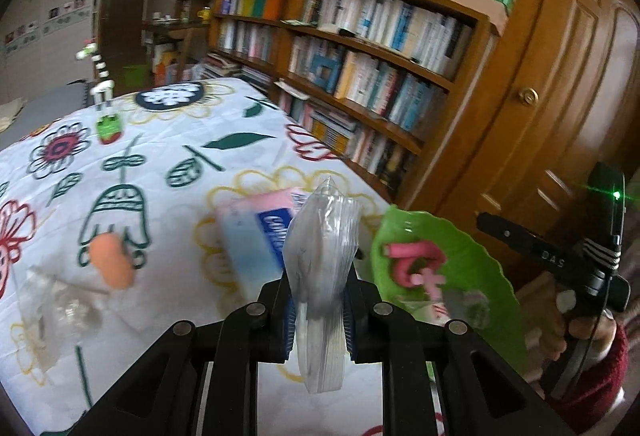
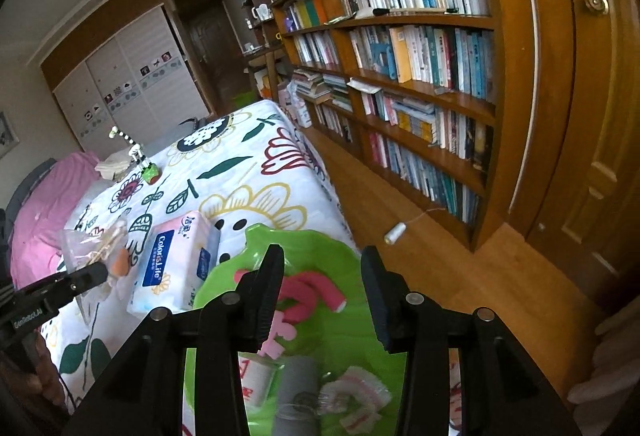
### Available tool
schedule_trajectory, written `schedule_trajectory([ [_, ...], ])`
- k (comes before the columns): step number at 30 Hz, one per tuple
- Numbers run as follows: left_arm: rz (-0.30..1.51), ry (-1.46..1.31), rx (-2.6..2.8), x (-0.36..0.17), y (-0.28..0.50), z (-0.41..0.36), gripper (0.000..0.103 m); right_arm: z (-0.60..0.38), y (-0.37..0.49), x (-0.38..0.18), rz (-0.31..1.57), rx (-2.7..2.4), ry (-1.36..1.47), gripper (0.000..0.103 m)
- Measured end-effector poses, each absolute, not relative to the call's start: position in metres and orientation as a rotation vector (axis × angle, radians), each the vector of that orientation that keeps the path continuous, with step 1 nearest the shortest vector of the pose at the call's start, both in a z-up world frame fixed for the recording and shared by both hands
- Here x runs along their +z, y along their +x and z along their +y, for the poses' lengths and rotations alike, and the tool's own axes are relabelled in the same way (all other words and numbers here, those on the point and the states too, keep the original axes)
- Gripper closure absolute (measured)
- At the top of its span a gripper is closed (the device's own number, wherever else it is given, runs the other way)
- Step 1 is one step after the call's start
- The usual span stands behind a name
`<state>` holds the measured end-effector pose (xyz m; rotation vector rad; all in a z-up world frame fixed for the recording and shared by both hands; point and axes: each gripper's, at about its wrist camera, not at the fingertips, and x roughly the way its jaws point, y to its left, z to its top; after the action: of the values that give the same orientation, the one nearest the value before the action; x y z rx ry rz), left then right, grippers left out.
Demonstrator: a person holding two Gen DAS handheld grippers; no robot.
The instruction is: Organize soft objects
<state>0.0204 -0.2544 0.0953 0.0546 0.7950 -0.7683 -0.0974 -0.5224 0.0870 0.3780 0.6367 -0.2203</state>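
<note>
Plastic bag (image 1: 320, 268) — pinched upright in left tool (image 1: 318, 316); right tool (image 2: 322, 292) gapes empty.

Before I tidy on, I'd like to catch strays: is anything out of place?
Yes: a white thread spool lies on the wooden floor beside the bookshelf, its thread trailing loose, apart from the bed.

Pretty clearly someone's bedroom at home. There's a bed (image 2: 240, 180) with a white flower-print cover taking up the middle, and a pink pillow (image 2: 48, 204) at the far left end. Along the right runs a long wooden bookshelf (image 2: 420, 76) crammed with books, jars and boxes stacked on top, plus a carved wooden door (image 1: 560, 84) on the near right. A sliding-door wardrobe (image 2: 120, 92) stands against the far wall, and the floor (image 2: 420, 236) is wood
</note>
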Motion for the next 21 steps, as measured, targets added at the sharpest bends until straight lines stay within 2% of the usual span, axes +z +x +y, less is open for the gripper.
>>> schedule_trajectory([
  [21, 0.87, 0.17, -1.009, 0.084, 0.0, -0.349, 0.083, -0.543, -0.118, 0.081, 0.614, -0.246, 0.421, 0.061],
])
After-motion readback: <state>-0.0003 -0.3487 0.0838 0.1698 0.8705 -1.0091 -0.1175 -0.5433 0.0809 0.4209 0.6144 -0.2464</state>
